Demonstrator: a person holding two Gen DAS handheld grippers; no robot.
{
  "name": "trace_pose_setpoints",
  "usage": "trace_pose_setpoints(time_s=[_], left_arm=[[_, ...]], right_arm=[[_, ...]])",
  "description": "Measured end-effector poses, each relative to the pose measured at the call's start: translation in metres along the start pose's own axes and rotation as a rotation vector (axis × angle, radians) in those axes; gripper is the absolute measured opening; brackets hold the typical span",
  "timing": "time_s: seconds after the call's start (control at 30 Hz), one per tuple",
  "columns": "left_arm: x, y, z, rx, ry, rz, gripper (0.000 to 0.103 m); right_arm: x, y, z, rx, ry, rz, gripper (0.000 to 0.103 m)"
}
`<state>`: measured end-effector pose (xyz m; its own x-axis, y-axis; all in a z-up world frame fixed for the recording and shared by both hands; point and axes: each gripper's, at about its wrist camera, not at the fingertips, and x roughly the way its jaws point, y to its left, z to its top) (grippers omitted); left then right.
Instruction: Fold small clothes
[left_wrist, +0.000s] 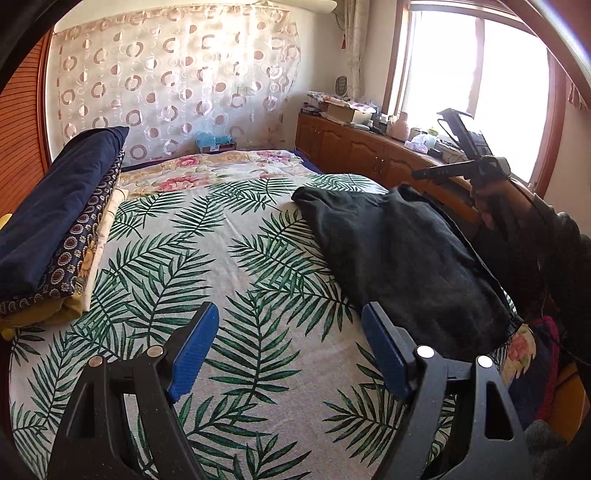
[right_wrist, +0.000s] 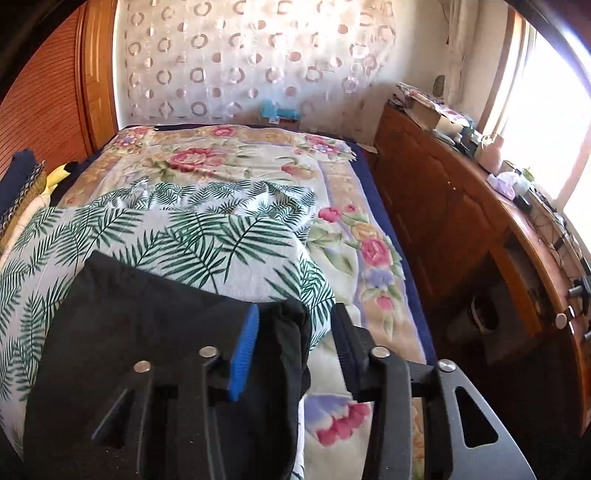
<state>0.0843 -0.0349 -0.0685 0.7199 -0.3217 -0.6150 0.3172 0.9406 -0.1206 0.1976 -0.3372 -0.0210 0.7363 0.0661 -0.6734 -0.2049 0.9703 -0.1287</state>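
Lying folded on bedspread (left_wrist: 229, 236): dark garment (left_wrist: 402, 254)

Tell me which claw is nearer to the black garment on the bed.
Right. The right claw hangs directly over the black garment, its jaws open astride a bunched corner. The left claw is open over bare leaf-print sheet, beside the garment's near edge.
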Motion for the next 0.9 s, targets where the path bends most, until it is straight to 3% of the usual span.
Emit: trace_pose_setpoints(time_s=[0.17,0.4,0.53,0.67,0.9], left_arm=[[0.007,-0.012,0.000,0.017,0.013,-0.029,0.080],[0.019,-0.037,-0.003,0.064,0.047,-0.071,0.080],[0.026,-0.051,-0.005,0.090,0.073,-0.100,0.080],[0.031,-0.065,-0.008,0.112,0.095,-0.124,0.080],[0.036,-0.073,-0.015,0.127,0.124,-0.131,0.080]], right_arm=[[-0.030,0.002,-0.032,-0.043,-0.044,0.056,0.044],[-0.084,0.005,-0.128,-0.047,-0.043,0.175,0.044],[-0.106,0.004,-0.168,-0.051,-0.025,0.191,0.044],[-0.122,-0.008,-0.191,-0.014,-0.017,0.200,0.044],[-0.122,-0.013,-0.201,-0.011,0.037,0.254,0.044]])
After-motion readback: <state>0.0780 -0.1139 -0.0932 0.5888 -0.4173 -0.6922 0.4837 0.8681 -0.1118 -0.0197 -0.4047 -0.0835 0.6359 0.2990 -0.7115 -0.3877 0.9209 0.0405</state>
